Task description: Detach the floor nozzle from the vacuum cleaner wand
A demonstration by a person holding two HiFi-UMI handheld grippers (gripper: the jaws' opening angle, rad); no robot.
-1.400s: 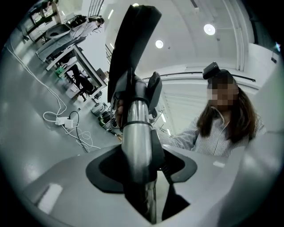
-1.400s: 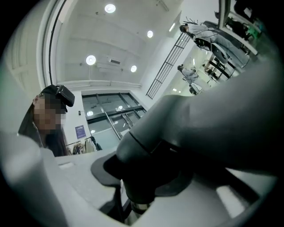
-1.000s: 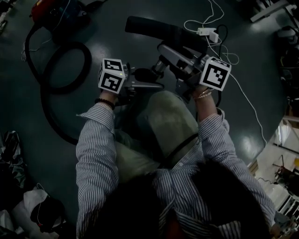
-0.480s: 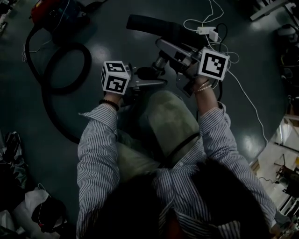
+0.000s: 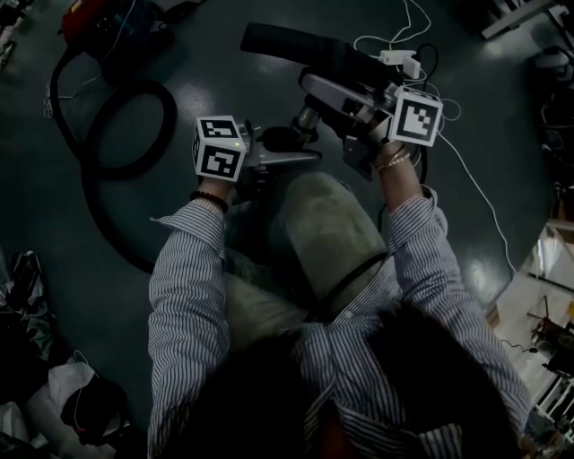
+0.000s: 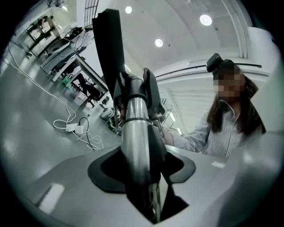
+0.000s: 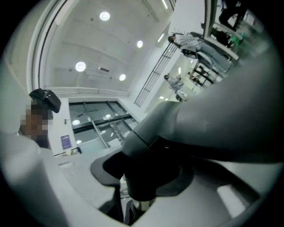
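In the head view the black floor nozzle [image 5: 296, 49] lies on the floor ahead of the person's knee, joined to the silver wand [image 5: 307, 118]. My left gripper [image 5: 300, 157] is shut on the wand. In the left gripper view the wand [image 6: 135, 146] runs from between the jaws up to the nozzle [image 6: 108, 48]. My right gripper [image 5: 318, 91] reaches in from the right. Its jaws are opening very slightly, but the pads still press on the nozzle's dark neck [image 7: 146, 146]. Beside the neck, the grey nozzle body [image 7: 222, 115] fills the right gripper view.
A red vacuum body [image 5: 108, 27] sits at the top left, and its black hose [image 5: 126, 134] loops across the dark floor. A white power strip [image 5: 399, 63] with cables lies beyond the nozzle. Bags [image 5: 54, 403] are at the bottom left and shelving [image 5: 547, 269] at the right.
The right gripper has drifted a little toward the top of the head view, and the nozzle shifted with it. The left gripper has barely moved.
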